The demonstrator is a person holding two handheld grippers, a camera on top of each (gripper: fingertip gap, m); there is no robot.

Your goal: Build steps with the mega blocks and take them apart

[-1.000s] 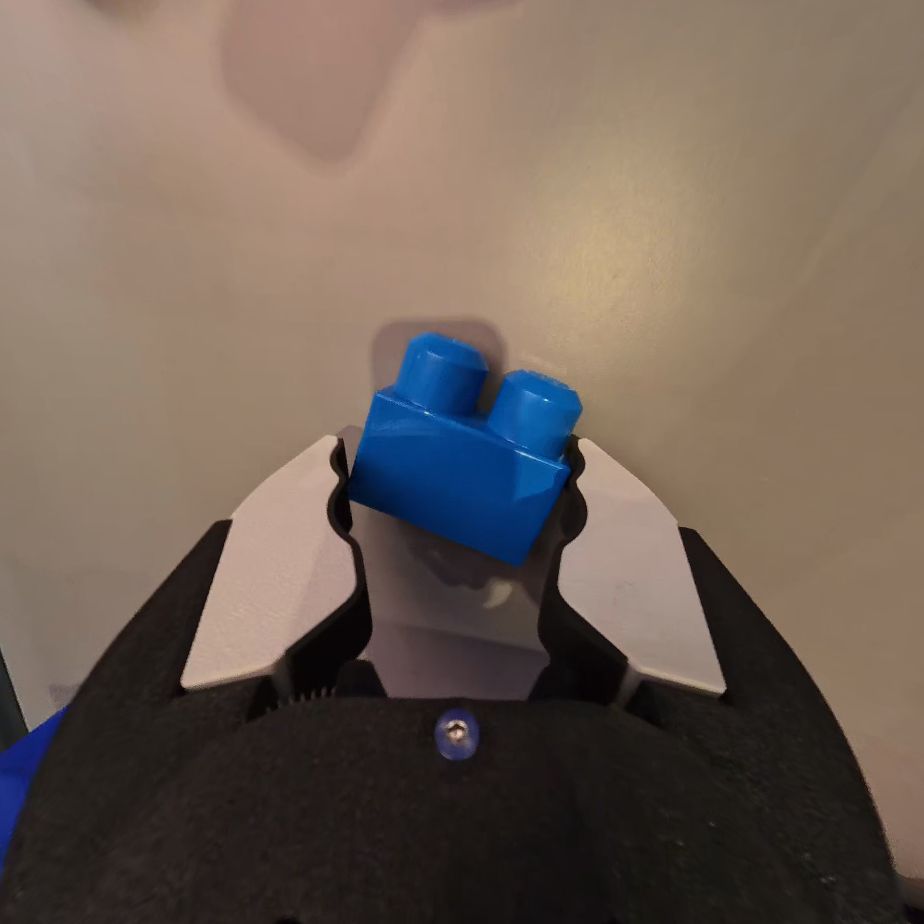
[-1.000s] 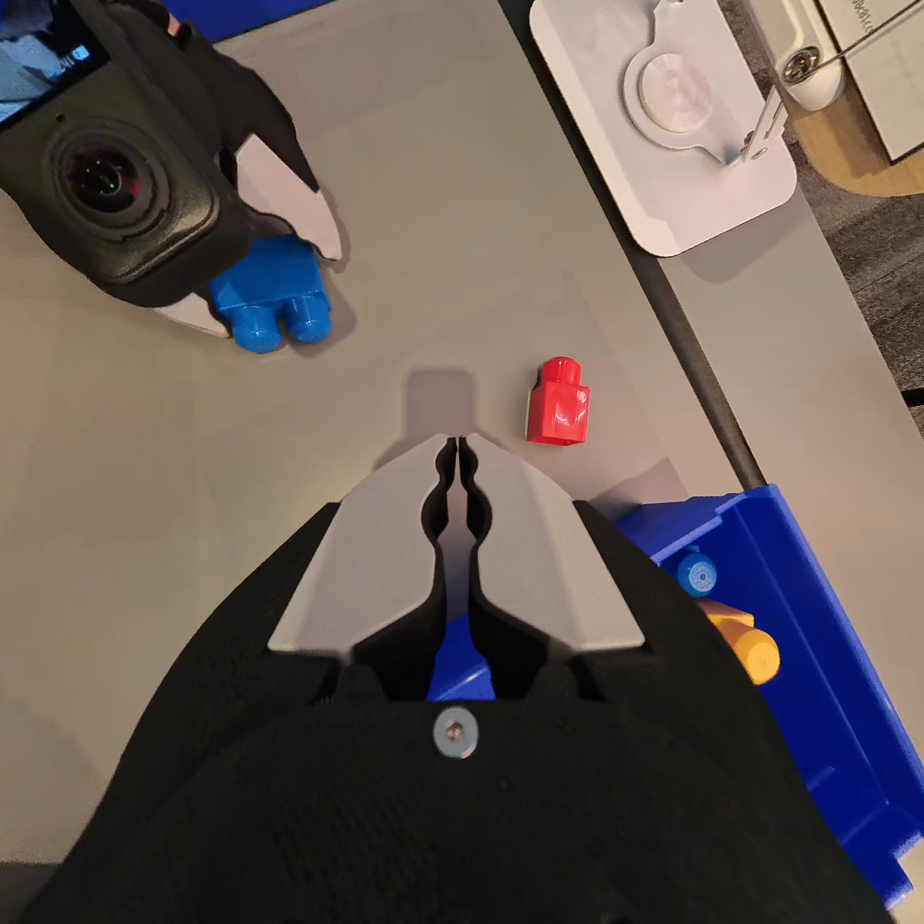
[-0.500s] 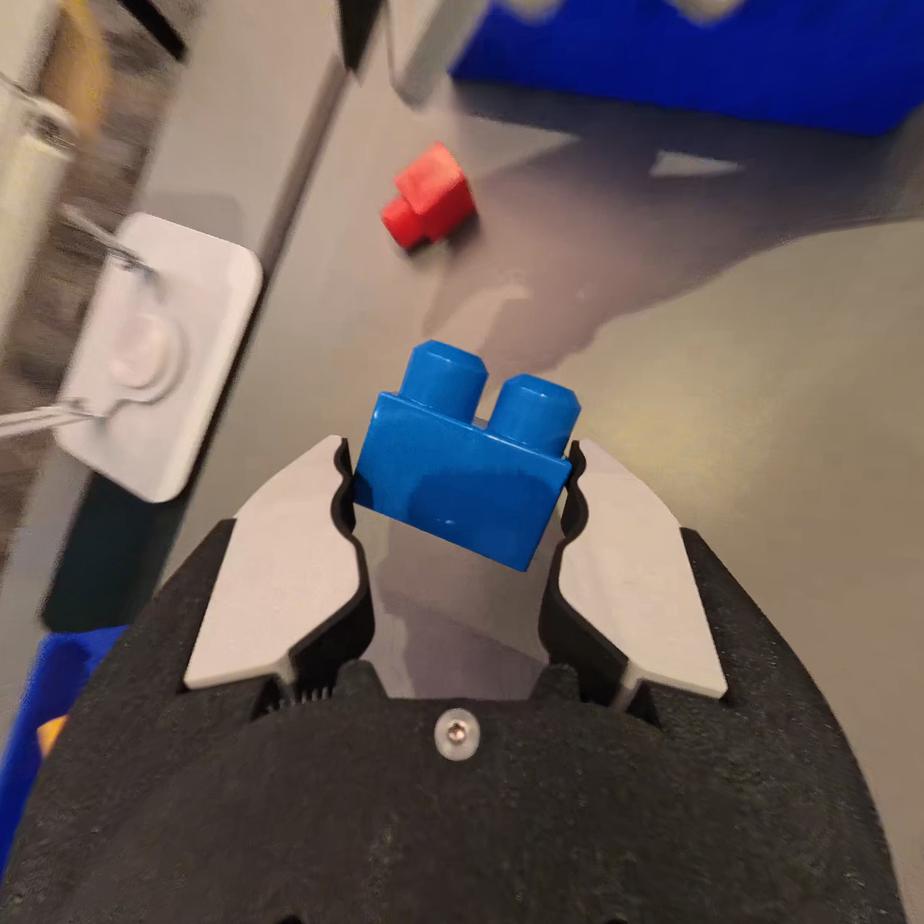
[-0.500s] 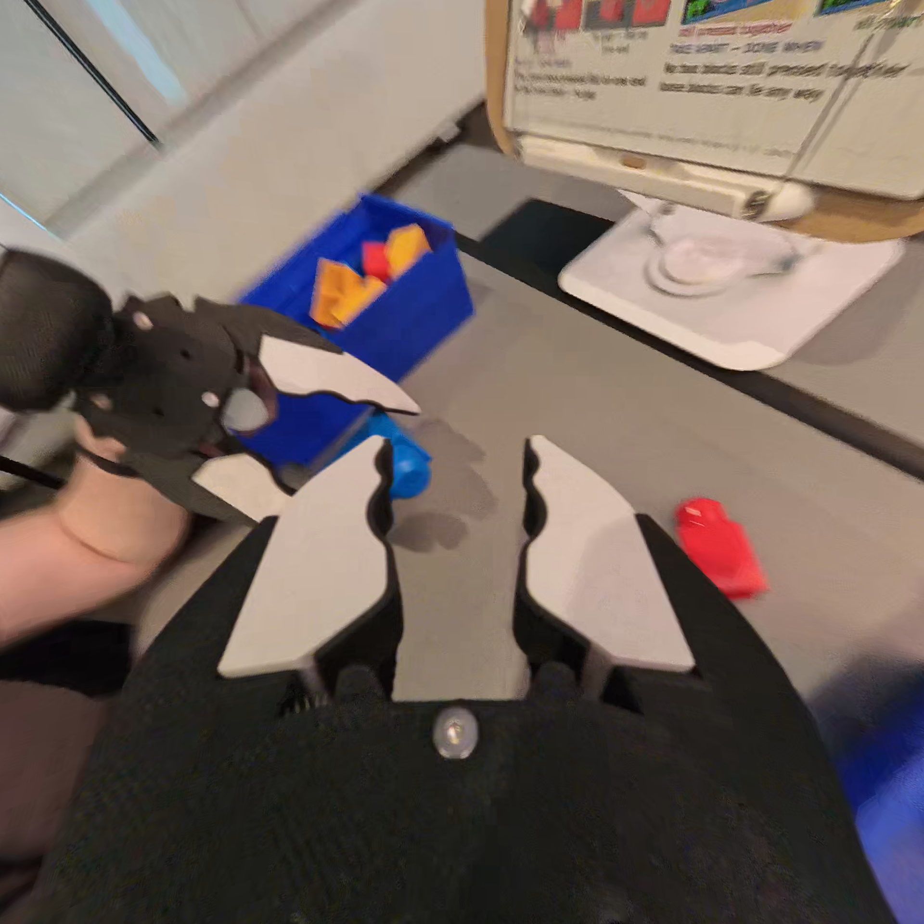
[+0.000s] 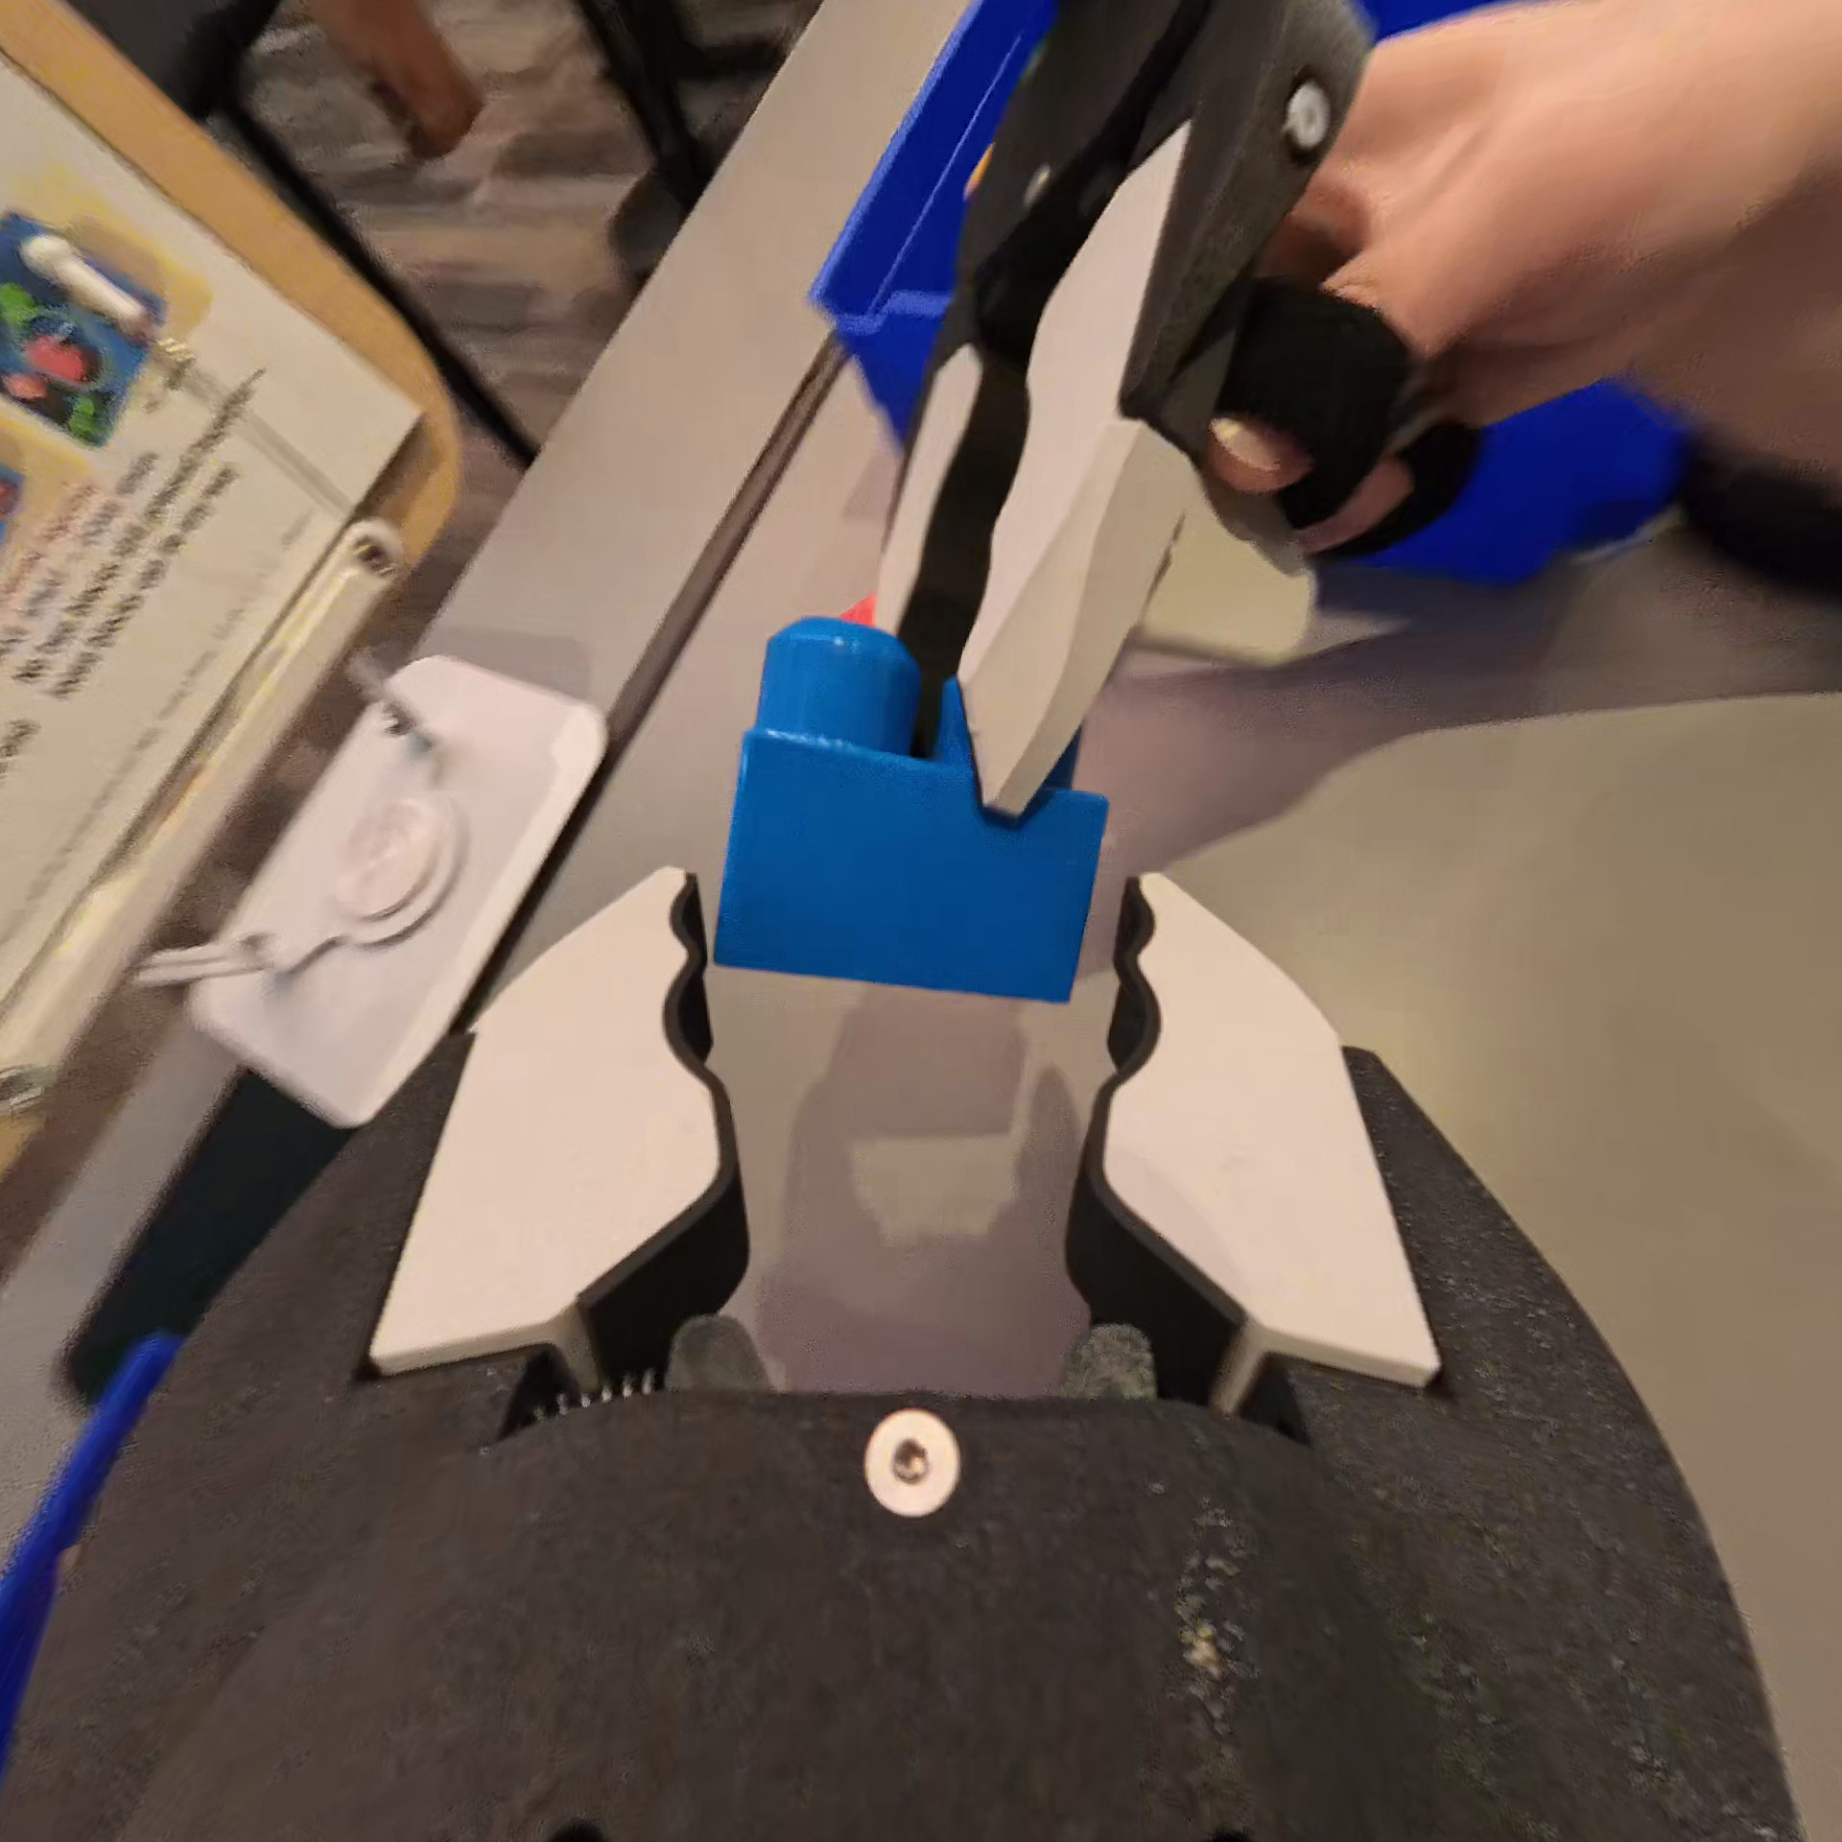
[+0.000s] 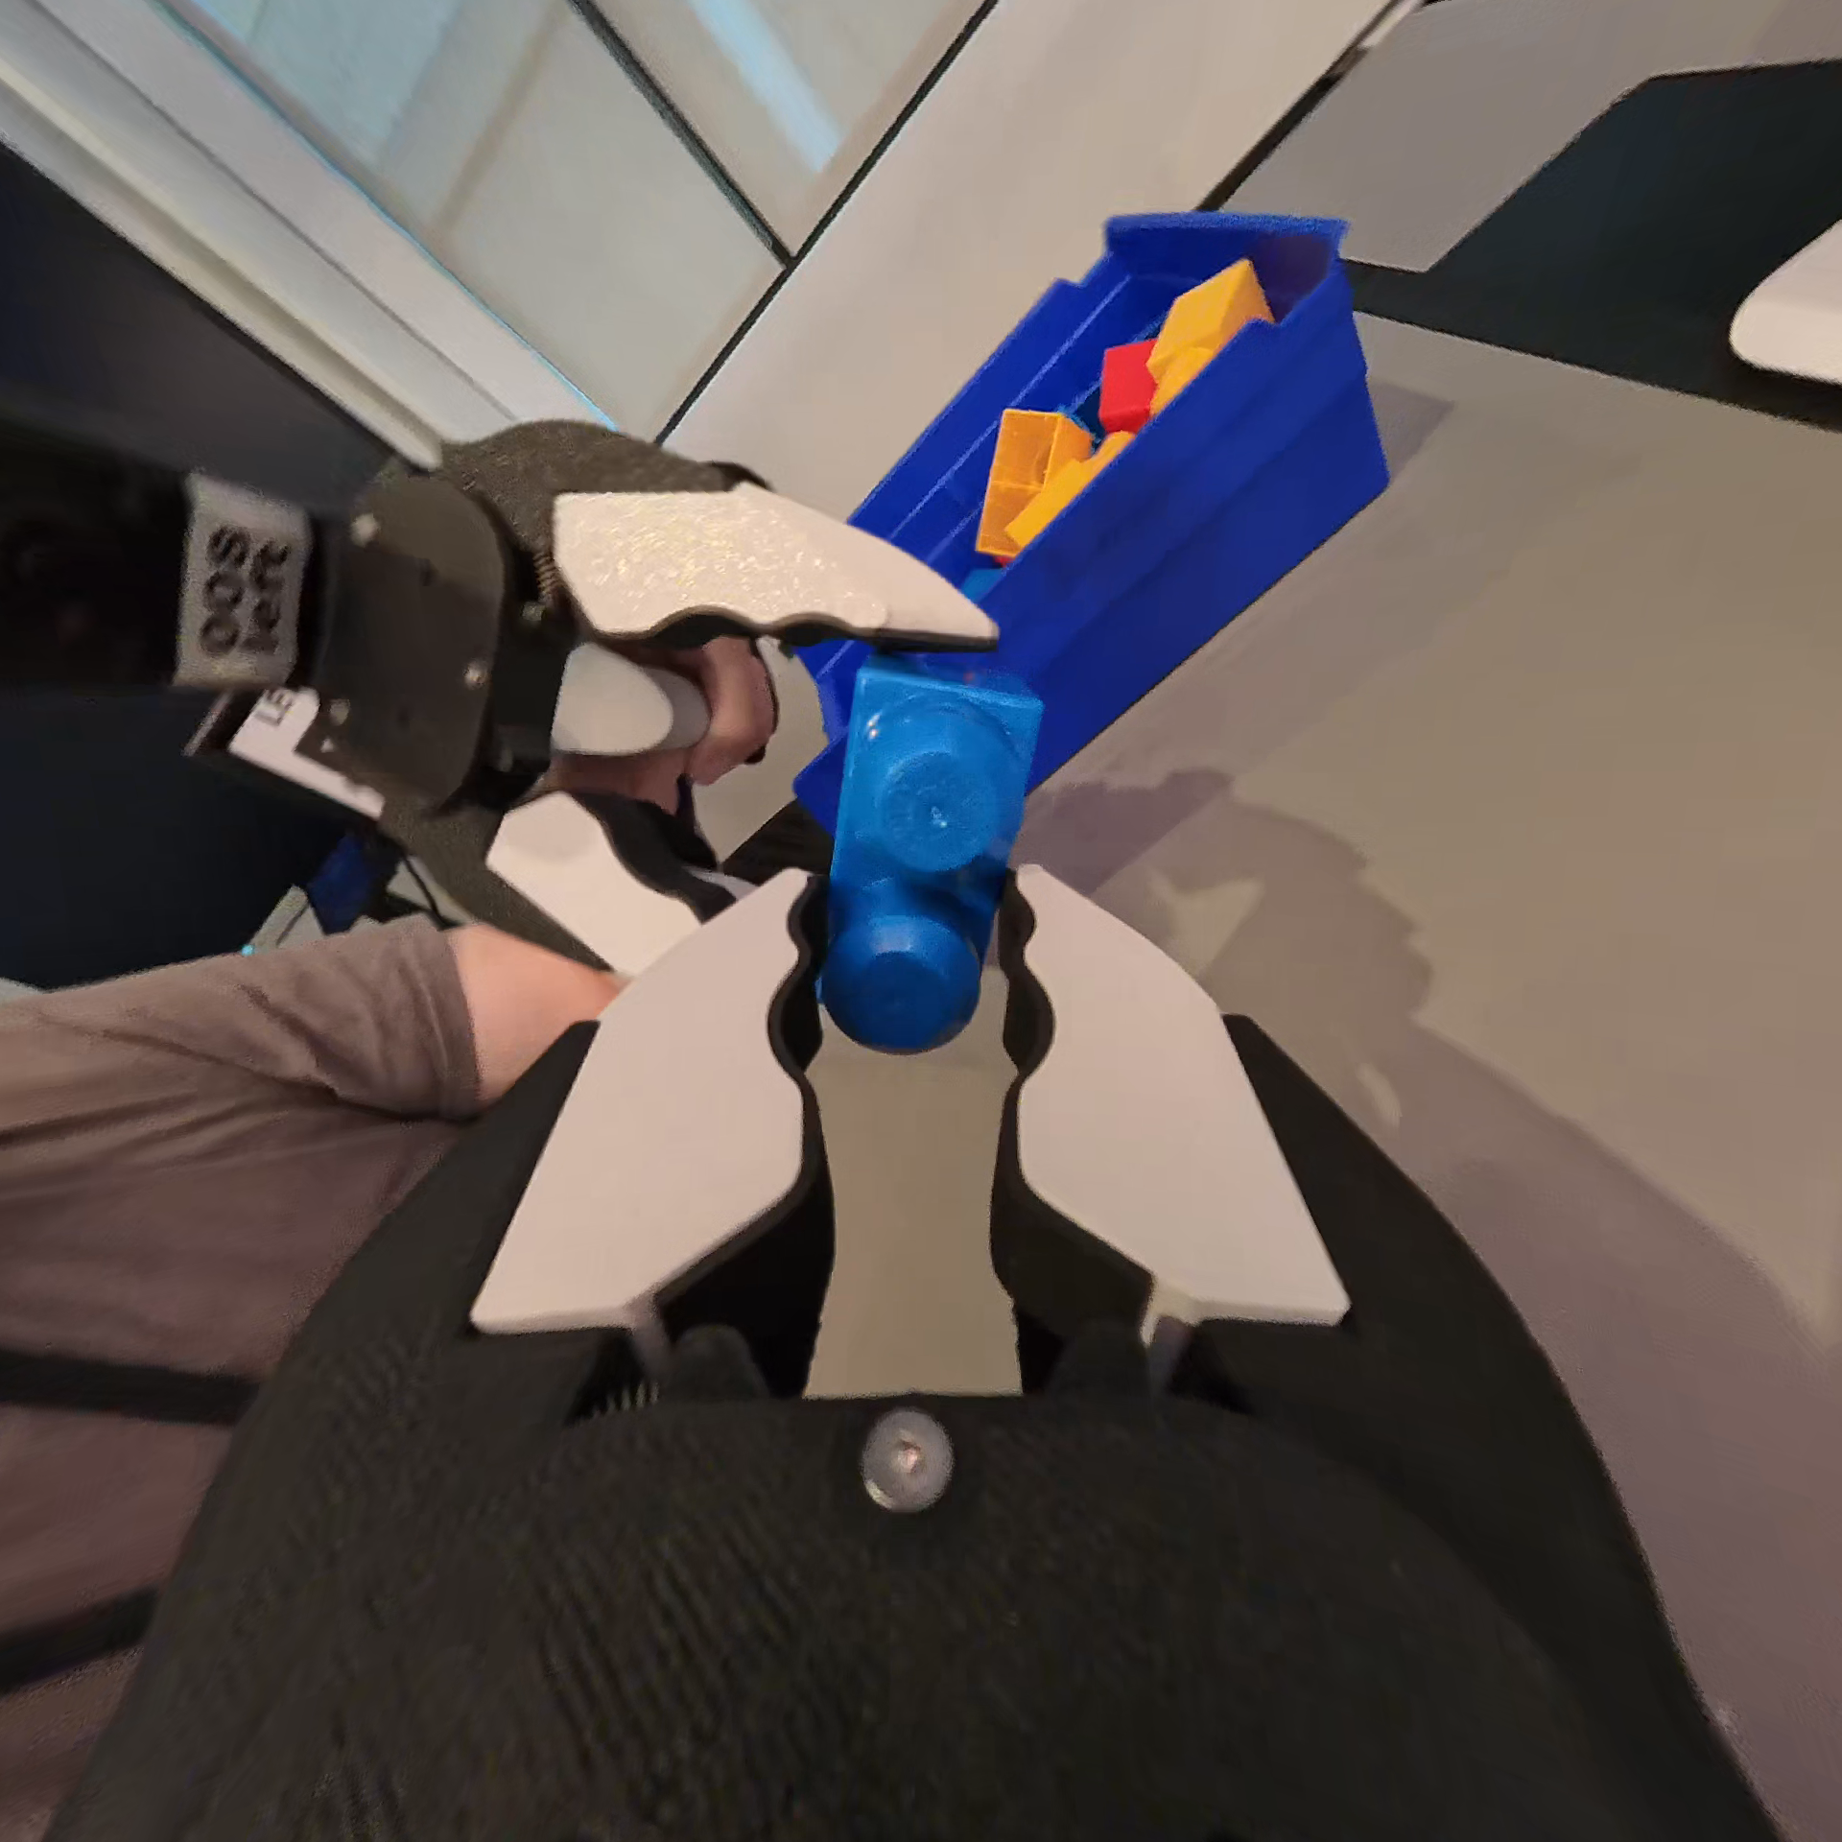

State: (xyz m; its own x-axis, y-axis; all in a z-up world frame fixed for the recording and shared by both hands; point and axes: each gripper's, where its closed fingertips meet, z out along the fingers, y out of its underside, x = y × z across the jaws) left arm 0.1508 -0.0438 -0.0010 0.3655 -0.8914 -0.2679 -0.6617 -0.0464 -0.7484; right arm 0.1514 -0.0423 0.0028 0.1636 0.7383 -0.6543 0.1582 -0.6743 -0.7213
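A blue two-stud block [image 5: 897, 877] sits level between the tips of my left gripper [image 5: 907, 897], which is shut on its two ends. In the right wrist view the left gripper's upper finger [image 6: 758, 588] touches the block's [image 6: 927, 797] far end. My right gripper [image 6: 902, 897] is shut across the block at its nearer stud. In the left wrist view its fingers [image 5: 1067, 598] come down from above onto that stud. The block is held above the grey table [image 5: 1495, 997]. A sliver of a red block [image 5: 862, 606] shows behind the blue stud.
A blue bin [image 6: 1196, 558] with orange and red blocks stands on the table behind the grippers. A second blue bin [image 5: 897, 249] lies near the table edge. A white stand base [image 5: 399, 867] and a board with a sheet [image 5: 150, 449] are at the left. A person's hand [image 5: 1545, 199] holds the right gripper. My left and right fingertips are right by each other.
My right gripper opened, came over to the blue block and closed on its stud end. The block turned from tilted to level in my left gripper and sits nearer the fingertips.
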